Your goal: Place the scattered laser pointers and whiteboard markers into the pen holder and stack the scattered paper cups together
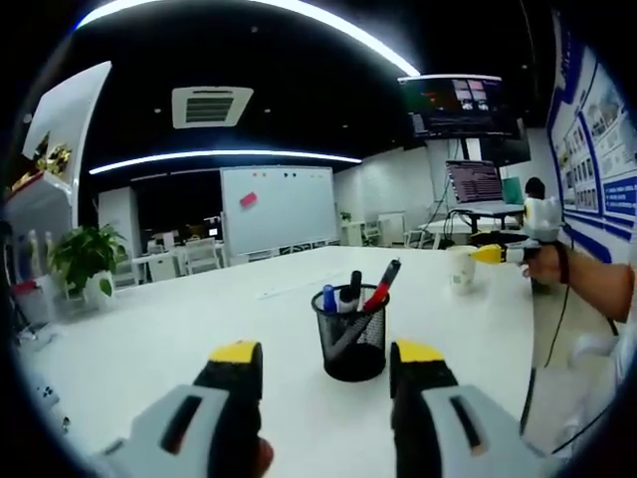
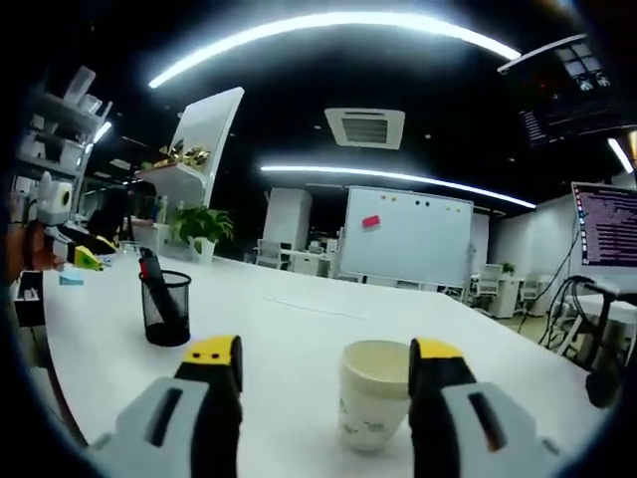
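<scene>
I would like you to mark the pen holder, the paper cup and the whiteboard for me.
pen holder [image 1: 355, 351], left gripper view, on its black mesh wall.
paper cup [image 2: 372, 403], right gripper view, on its side wall.
whiteboard [image 1: 284, 207], left gripper view, on its white surface.

Both grippers [image 1: 323, 368] [image 2: 325, 366] have grey bodies, black jaws, yellow tips.

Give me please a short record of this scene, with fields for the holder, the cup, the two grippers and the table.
pen holder: black mesh pen holder, upright on the table, markers standing inside
paper cup: paper cup, upright, between the open jaws of the right gripper; contact cannot be told
left gripper: left gripper, open, holding nothing, facing the holder
table: white table
background: whiteboard, potted plant
</scene>
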`<act>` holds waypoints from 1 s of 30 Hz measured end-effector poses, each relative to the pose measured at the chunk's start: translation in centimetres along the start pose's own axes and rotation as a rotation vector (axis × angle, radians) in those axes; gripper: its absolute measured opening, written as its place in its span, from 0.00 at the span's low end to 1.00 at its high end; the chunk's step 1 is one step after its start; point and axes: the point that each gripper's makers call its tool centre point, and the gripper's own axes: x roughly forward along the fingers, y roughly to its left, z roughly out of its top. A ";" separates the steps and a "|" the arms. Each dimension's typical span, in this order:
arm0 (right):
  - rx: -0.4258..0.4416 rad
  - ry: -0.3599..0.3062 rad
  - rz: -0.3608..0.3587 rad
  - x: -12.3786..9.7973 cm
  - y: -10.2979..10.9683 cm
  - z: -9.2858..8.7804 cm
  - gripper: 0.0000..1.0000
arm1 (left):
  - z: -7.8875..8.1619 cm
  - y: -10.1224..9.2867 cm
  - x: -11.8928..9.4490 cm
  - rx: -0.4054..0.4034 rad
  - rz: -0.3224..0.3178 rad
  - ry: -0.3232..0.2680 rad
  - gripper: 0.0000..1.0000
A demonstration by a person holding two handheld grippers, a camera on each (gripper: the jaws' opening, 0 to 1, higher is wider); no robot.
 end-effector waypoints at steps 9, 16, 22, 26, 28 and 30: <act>0.067 -0.020 -0.052 -0.2 -2.2 -0.1 0.74 | -0.2 -0.1 -0.2 -0.006 0.000 0.002 0.52; 0.073 -0.002 -0.076 -0.1 -3.2 -1.0 0.77 | 0.0 -0.3 -0.3 -0.006 -0.004 -0.003 0.53; 0.085 0.018 -0.084 0.3 -3.9 -2.2 0.78 | -0.4 -0.6 -0.4 -0.011 -0.006 0.003 0.53; 0.095 0.032 -0.094 0.3 -4.1 -2.6 0.78 | -0.8 -1.2 -0.2 -0.005 -0.017 0.018 0.54; 0.102 0.045 -0.094 0.3 -4.1 -3.0 0.78 | -0.9 -1.3 -0.2 -0.003 -0.020 0.020 0.54; 0.117 0.051 -0.083 0.3 -3.9 -3.1 0.78 | -0.7 -1.4 -0.2 -0.013 -0.021 0.014 0.54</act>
